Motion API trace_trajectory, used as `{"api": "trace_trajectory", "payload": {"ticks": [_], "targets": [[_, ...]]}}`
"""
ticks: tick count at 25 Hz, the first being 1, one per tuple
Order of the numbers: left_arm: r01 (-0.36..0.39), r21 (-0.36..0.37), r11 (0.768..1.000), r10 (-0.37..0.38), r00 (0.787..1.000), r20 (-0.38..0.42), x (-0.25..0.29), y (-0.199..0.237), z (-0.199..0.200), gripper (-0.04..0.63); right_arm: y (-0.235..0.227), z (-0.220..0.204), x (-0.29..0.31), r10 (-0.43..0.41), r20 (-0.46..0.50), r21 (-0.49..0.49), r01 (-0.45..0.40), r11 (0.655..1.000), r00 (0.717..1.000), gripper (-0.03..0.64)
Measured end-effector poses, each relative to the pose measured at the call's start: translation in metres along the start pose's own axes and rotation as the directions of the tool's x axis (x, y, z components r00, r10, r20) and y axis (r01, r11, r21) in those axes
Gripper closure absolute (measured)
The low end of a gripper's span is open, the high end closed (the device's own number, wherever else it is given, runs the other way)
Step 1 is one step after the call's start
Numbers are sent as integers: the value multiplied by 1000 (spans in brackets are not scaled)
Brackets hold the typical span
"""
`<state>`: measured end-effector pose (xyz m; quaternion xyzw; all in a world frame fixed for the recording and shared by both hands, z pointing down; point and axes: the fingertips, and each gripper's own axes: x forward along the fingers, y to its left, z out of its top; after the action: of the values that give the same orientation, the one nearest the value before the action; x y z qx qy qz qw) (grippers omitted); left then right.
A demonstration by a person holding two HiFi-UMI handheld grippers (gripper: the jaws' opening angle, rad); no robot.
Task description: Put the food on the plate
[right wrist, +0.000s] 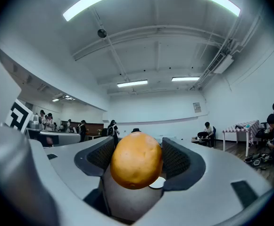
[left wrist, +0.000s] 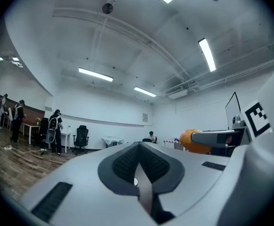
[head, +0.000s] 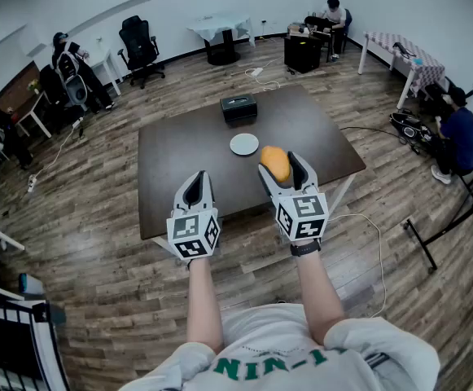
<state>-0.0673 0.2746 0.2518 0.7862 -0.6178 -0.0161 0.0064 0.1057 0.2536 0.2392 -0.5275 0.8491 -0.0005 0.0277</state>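
Right gripper (head: 281, 164): my jaws stand well apart and are clamped on the food, with a dark ribbed pad pressing on each side of it.
Food (head: 274, 166): a smooth, orange-yellow oval lump. It stands on end between my right jaws and rises above the pad tops in the right gripper view. It is carried in the jaws, not lying on anything.
Food, place in frame: just right of centre in the head view, over the near part of the surface, below and right of the plate. I can't tell how high it is above the surface.
Left gripper (head: 197, 179): my jaws are together, the pads meet along one seam, and nothing is between them.
Left gripper, place: left of centre in the head view, beside the right gripper and apart from it, over the near edge of the surface.
Side sighting: in the left gripper view the food (left wrist: 193, 141) shows at right of centre, held by a grey jaw of the other gripper.
Plate (head: 244, 144): small, round and white, with nothing on it. It sits near the middle of the surface, just above centre of the frame.
Surface (head: 179, 157): a dark brown rectangular top on a wood plank floor.
Black box (head: 238, 107): at the far edge of the surface, above the plate in the frame and apart from it.
Room: an office chair (head: 141, 47) at upper left, and a seated person (head: 457, 133) at the right edge.
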Motion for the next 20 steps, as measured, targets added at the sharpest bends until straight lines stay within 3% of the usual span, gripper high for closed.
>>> {"api": "trace_trajectory", "payload": {"ticks": [9,20], "targets": [[-28,-17,999,28,1000,12,13,-32,-1,583,-26,-4,-6,38,-4,37,-38,999,999,284],[-23,-60,998,21,999,-31,27,-78,-22,583,-73,-46,-15,36,-82,63,-31,998,996,287]]}}
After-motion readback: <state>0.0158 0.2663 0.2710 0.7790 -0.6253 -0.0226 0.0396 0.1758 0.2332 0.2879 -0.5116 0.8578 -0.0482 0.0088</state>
